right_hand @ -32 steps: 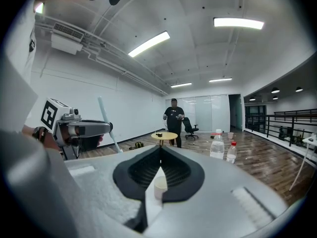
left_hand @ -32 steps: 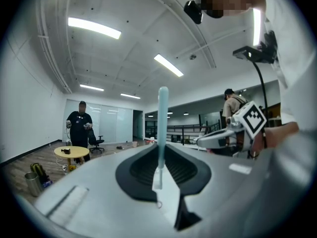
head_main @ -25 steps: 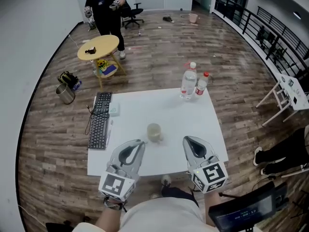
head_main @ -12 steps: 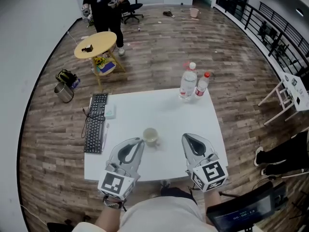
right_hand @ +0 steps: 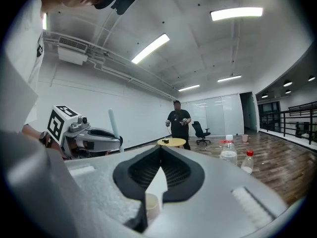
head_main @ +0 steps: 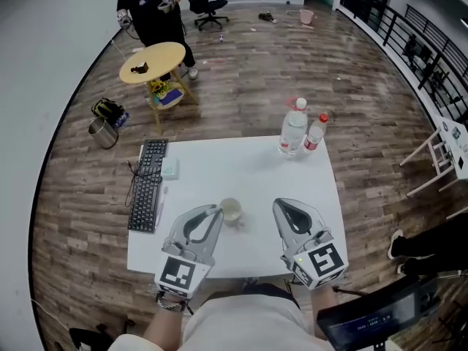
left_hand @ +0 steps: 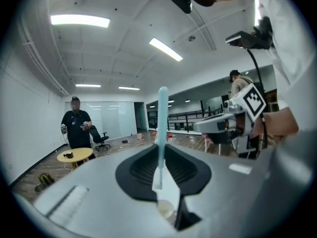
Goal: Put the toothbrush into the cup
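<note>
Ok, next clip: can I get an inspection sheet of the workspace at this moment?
Surface: white table.
Job's things: cup upright on the table; toothbrush upright in the left hand-held gripper, not yet in the cup.
Clutter: keyboard at the left edge; two bottles at the far edge.
Grippers: left shut on the toothbrush; right hand-held gripper shut, empty.
Cables: keyboard cable off the table's left side.
Surroundings: wood floor, round table, person behind it, pot on the floor.
</note>
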### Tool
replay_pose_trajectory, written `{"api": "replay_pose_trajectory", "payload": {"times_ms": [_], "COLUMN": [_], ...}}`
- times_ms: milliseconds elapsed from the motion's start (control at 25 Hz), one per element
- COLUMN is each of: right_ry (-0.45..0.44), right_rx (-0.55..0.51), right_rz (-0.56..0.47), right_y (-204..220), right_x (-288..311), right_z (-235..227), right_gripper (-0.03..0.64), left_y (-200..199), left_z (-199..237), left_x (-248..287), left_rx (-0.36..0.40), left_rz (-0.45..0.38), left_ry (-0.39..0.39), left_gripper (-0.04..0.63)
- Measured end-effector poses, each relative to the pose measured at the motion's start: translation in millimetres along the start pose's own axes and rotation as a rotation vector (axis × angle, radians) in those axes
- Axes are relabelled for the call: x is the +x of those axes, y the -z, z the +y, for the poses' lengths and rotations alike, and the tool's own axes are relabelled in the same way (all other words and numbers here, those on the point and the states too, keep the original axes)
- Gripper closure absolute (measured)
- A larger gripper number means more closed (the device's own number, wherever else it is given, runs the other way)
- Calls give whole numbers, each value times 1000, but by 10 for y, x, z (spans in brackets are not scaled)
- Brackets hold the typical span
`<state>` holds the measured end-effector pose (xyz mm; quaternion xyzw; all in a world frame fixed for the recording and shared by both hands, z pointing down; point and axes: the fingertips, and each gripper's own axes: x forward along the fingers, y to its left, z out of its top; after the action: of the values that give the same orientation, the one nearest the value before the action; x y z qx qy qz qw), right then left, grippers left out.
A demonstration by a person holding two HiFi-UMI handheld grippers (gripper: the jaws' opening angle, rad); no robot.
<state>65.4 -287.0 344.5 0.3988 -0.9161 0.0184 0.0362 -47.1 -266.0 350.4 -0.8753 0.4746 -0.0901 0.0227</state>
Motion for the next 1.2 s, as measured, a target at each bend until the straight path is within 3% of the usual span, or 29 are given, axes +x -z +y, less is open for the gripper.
{"api": "replay_pose_trajectory", "payload": {"times_ms": [200,520,920,1200], "right_ry": [-50,-115,-113,-205], "right_rx": [-14,-5,16,73], "right_rz": [11,42,111,90], "right_y": [15,66,111,106], "right_x": [118,284,464,545], "right_z": [30,169,252,480], "right_gripper": [614,614,611,568], "left_y": [147,336,562,782], "left_z": [47,137,81,49], "left_x": [76,231,428,468], "left_rx": [65,109,138,143], "left_rz": [60,136,212,264], "left_ry": [5,40,141,156], "left_gripper": [542,541,541,542]}}
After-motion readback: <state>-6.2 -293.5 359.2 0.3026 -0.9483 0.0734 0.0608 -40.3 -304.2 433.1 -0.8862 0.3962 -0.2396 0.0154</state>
